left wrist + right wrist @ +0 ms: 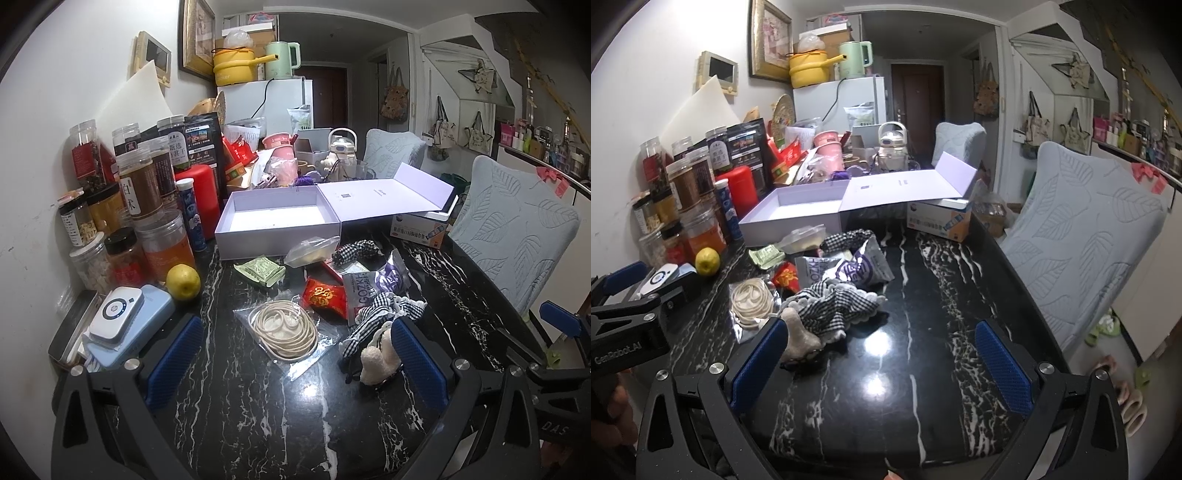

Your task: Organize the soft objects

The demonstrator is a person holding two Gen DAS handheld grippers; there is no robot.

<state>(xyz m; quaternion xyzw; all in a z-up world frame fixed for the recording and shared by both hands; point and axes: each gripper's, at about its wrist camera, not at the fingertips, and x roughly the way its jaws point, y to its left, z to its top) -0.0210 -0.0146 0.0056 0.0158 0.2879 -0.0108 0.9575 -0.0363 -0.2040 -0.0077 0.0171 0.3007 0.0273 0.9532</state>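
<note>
Left wrist view: both grippers, left gripper [291, 354] and right gripper [882, 365], are hovering spread and empty before the gingham scrunchie [384, 314], the lavender box [277, 221] lying open to receive it.

Left tool [295, 354] and right tool [882, 365] both hover spread wide, holding nothing.

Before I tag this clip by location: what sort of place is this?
Most likely a lived-in flat's dining corner. A black marble table is crowded with food jars, a small white fridge carries a yellow pot and green kettle, and tote bags hang on the wall.
</note>
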